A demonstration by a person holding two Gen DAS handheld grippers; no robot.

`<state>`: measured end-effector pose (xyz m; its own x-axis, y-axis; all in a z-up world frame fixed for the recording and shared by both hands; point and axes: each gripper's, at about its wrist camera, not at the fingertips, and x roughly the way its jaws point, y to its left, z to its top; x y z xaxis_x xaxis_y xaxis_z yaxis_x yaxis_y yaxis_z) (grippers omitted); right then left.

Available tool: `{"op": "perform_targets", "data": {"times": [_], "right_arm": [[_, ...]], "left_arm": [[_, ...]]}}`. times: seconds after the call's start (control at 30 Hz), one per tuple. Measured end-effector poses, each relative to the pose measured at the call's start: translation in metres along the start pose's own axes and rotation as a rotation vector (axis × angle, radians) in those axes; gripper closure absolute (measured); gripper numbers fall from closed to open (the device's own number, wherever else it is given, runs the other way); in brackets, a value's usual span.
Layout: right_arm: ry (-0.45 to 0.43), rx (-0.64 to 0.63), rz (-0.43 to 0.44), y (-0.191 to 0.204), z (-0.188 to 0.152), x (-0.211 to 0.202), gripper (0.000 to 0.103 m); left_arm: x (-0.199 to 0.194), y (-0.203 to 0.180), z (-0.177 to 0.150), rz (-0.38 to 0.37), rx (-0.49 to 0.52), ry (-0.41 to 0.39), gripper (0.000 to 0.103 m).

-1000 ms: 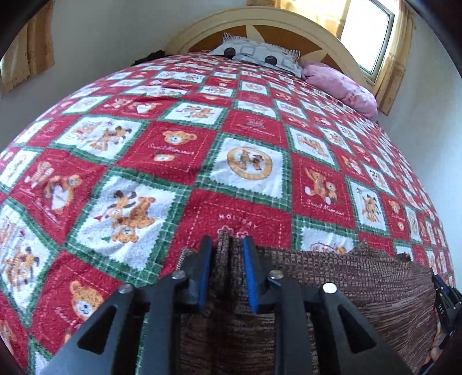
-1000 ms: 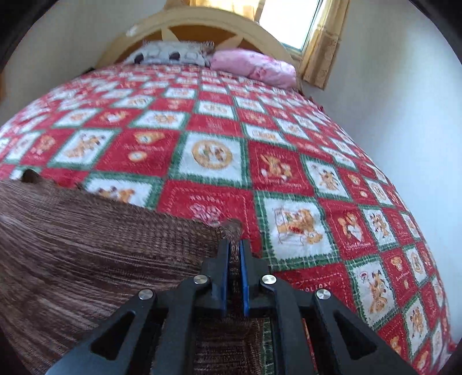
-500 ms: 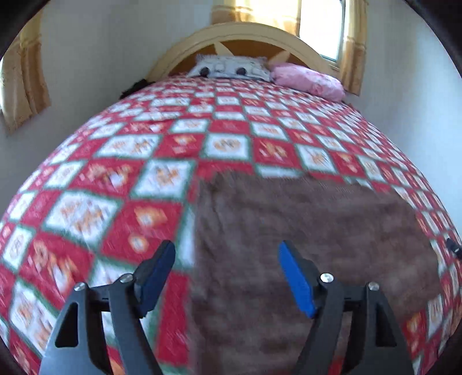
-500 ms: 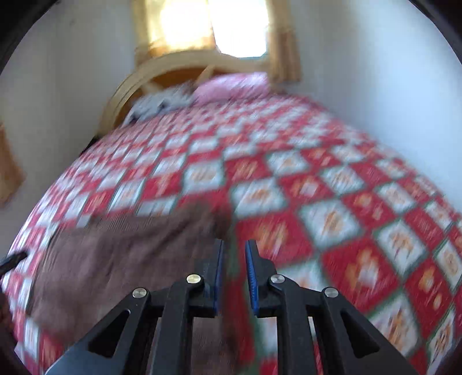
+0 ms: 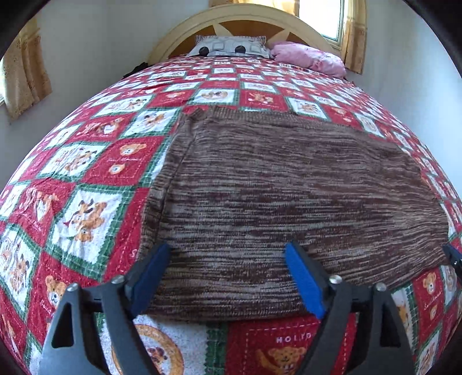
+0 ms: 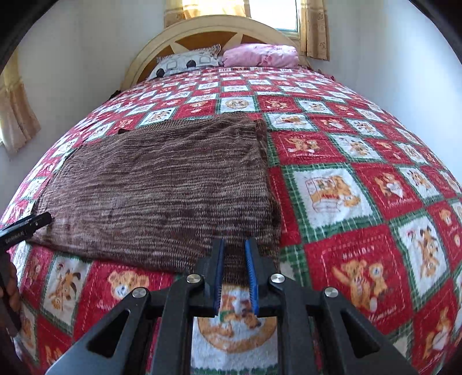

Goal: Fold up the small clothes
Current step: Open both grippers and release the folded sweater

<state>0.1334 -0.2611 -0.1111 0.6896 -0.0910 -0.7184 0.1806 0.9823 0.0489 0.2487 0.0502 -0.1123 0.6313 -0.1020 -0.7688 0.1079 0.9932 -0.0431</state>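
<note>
left tongs: just opened wide (empty); brown knit: flat on quilt

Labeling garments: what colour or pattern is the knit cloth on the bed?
Brown knit cloth, streaked with lighter tan; clearest in the left wrist view.

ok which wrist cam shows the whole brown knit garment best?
Right wrist: the brown knit garment lies flat on the quilt with all edges nearly visible. Left wrist sees it larger, but the open left gripper covers its near edge and the right side runs toward the frame edge.

Quilted bed, arched headboard, sunlit window.
</note>
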Motion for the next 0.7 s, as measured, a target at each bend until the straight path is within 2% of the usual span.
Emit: {"op": "perform_targets", "data": {"times": [0.1, 0.23, 0.33, 0.43, 0.5, 0.57, 0.63, 0.7], "right_arm": [[-0.009, -0.004, -0.013, 0.002, 0.0, -0.002, 0.088], [-0.026, 0.007, -0.001, 0.001, -0.001, -0.005, 0.088], [-0.034, 0.047, 0.041, -0.006, -0.002, -0.006, 0.088], [-0.035, 0.084, 0.08, -0.013, -0.002, -0.005, 0.088], [-0.033, 0.096, 0.093, -0.015, -0.001, -0.004, 0.088], [-0.034, 0.097, 0.096, -0.015, -0.001, -0.004, 0.088], [-0.033, 0.097, 0.095, -0.016, -0.001, -0.004, 0.087], [-0.033, 0.1, 0.098, -0.016, -0.001, -0.004, 0.087]], "left_arm": [[0.002, -0.005, -0.002, 0.018, 0.019, 0.01, 0.006], [-0.002, -0.002, -0.006, 0.012, 0.0, 0.004, 0.005], [-0.023, 0.019, -0.009, -0.046, -0.107, -0.059, 0.005], [-0.043, 0.063, -0.012, -0.056, -0.299, -0.132, 0.005], [-0.045, 0.085, -0.014, -0.052, -0.39, -0.13, 0.006], [-0.045, 0.095, -0.018, -0.078, -0.433, -0.112, 0.008], [-0.04, 0.091, -0.023, -0.111, -0.441, -0.074, 0.019], [-0.034, 0.082, -0.028, -0.126, -0.446, -0.045, 0.019]]}}
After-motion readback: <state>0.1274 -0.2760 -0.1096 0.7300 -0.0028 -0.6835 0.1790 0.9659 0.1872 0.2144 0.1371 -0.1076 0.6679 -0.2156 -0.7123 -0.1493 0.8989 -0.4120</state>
